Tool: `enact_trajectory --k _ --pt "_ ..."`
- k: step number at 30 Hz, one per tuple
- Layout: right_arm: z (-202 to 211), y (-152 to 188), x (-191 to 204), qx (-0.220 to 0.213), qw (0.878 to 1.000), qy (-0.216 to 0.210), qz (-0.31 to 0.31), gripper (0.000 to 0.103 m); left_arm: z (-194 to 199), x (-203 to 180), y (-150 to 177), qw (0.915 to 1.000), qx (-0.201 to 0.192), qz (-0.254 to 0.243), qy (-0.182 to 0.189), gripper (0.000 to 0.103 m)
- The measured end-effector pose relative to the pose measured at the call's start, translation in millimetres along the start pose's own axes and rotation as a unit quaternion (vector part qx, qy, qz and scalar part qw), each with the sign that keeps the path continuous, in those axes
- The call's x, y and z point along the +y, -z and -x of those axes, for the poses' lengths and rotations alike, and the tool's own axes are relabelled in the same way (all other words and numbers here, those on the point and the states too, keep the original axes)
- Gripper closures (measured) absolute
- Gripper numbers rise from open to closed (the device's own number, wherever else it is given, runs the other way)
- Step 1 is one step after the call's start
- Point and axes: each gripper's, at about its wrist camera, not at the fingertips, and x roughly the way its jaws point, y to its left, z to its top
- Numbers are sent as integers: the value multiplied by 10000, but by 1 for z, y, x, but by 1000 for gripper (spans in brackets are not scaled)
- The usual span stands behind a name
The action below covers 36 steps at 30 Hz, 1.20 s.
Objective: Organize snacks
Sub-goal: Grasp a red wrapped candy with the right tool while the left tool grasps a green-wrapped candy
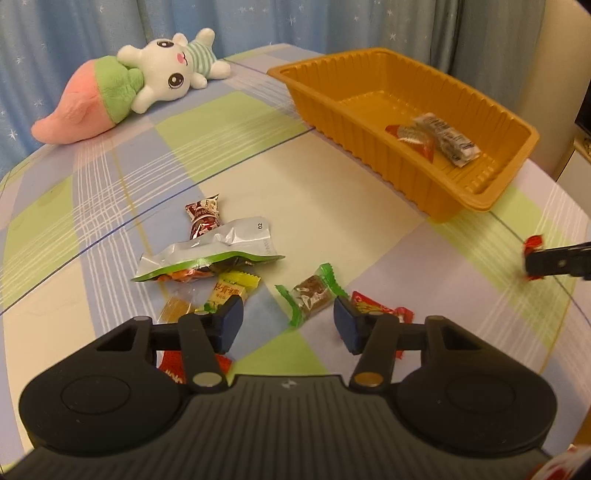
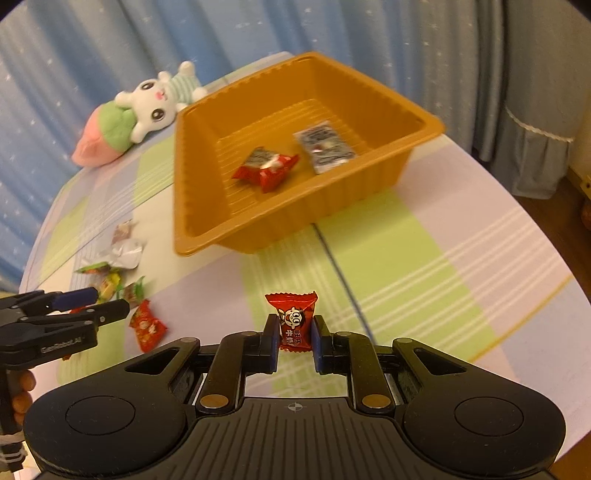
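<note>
An orange plastic tray (image 1: 491, 192) (image 2: 199, 236) stands on the table and holds a red snack (image 2: 267, 170) and a grey-white packet (image 2: 325, 147). My right gripper (image 2: 294, 332) is shut on a red candy (image 2: 291, 317), held above the tablecloth in front of the tray; it also shows at the right edge of the left wrist view (image 1: 532, 264). My left gripper (image 1: 288, 317) is open and empty above a pile of loose snacks: a green-ended bar (image 1: 312, 299), a yellow candy (image 1: 229, 291), a silver-green pouch (image 1: 218, 254), a dark red candy (image 1: 203, 218) and a red packet (image 1: 373, 306).
A plush rabbit with a pink carrot (image 1: 129, 85) (image 2: 129, 118) lies at the table's far left. Blue star-patterned curtains (image 1: 258, 22) hang behind. The checked tablecloth (image 2: 424, 266) ends at a rounded edge on the right.
</note>
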Motion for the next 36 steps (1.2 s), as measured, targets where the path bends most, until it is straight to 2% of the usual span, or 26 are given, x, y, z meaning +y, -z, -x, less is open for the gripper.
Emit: enact_trajectory --k 6,10,14,18,27,36 --pt "5 -3 -14 -37 9998 59 -176 85 -10 -3 -4 9998 36 -172 -19 52" --pt "5 -5 -19 -53 9997 73 -216 85 -17 -7 -7 9998 58 -174 -10 57" --pt "6 -6 -21 -43 9997 67 -211 85 -19 -8 -10 9999 61 -87 43 67" --pt "5 -8 -22 -38 9998 58 -192 85 -19 -10 -12 9998 74 -24 177 84" --pt "6 -9 -21 -53 9999 26 -125 85 -14 -10 -10 9994 96 256 198 85" --pt "13 -12 -23 -102 9999 -132 -7 85 9 -7 -10 9980 58 610 132 85"
